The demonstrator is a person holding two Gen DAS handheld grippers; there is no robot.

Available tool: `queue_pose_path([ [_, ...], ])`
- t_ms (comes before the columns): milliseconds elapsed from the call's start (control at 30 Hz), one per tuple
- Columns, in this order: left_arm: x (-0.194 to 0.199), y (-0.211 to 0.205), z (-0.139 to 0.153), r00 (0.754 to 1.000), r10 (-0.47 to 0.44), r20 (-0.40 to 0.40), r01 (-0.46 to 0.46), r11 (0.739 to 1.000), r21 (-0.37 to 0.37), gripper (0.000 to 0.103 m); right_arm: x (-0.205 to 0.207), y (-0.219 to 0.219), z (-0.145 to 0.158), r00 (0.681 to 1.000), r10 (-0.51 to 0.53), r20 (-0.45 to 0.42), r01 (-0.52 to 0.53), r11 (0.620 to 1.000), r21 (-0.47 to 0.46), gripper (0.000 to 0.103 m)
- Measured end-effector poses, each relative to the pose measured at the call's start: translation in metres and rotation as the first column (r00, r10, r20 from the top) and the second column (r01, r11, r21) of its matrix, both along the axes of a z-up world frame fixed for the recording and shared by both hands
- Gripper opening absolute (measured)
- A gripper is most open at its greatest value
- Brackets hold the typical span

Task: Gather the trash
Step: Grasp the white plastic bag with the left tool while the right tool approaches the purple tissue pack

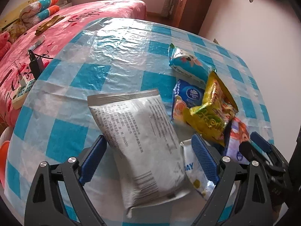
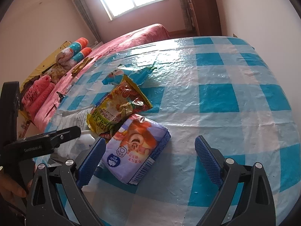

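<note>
Left hand-held gripper (image 1: 150, 160) stands released, jaws straddling the grey pouch (image 1: 143, 143) on the table (image 1: 90, 75). Right hand-held gripper (image 2: 150, 162) likewise released over the purple tissue pack (image 2: 135, 150). Recommendation: centre each item between jaws, lower fully, then clench mid-body to prevent slippage.

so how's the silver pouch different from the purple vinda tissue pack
The silver pouch is plain grey with small black print; the purple Vinda tissue pack carries a colourful cartoon. The pouch is a flat, slack sachet with a crimped top seal, while the tissue pack is a blocky brick. The pouch lies between the left gripper's open fingers; the tissue pack lies beside the right gripper's left finger. Both rest on the checked tablecloth.
</note>
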State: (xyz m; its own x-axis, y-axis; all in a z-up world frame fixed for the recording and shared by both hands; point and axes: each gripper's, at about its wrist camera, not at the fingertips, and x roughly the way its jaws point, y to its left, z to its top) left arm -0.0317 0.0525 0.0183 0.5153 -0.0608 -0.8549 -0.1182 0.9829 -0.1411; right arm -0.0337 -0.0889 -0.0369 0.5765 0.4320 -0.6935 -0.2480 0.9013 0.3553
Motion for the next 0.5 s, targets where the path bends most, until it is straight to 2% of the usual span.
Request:
queue_pose_path([
  [267, 0.013, -0.003, -0.004, 1.000, -0.010, 0.005, 0.010, 0.999, 0.049, 0.092, 0.001, 0.010, 0.001, 0.999, 0.033, -0.002, -0.033, 0.999, -0.027, 0.094],
  [333, 0.017, -0.005, -0.008, 1.000, -0.015, -0.012, 0.016, 0.996, 0.087, 0.092, 0.002, 0.012, 0.001, 0.999, 0.042, -0.002, -0.042, 0.999, -0.034, 0.094],
  [367, 0.017, -0.008, -0.012, 0.999, -0.026, -0.030, 0.030, 0.990, 0.135, 0.092, 0.002, 0.013, 0.001, 0.999, 0.046, -0.001, -0.046, 0.998, -0.037, 0.094],
  [433, 0.013, -0.017, -0.014, 0.998, -0.063, -0.009, 0.064, 0.979, 0.193, 0.094, 0.002, 0.014, 0.001, 0.999, 0.052, -0.001, -0.052, 0.998, -0.044, 0.094],
  [500, 0.012, -0.018, -0.014, 0.998, -0.062, 0.003, 0.061, 0.978, 0.199, 0.094, 0.003, 0.015, 0.001, 0.999, 0.054, -0.001, -0.054, 0.997, -0.050, 0.095],
])
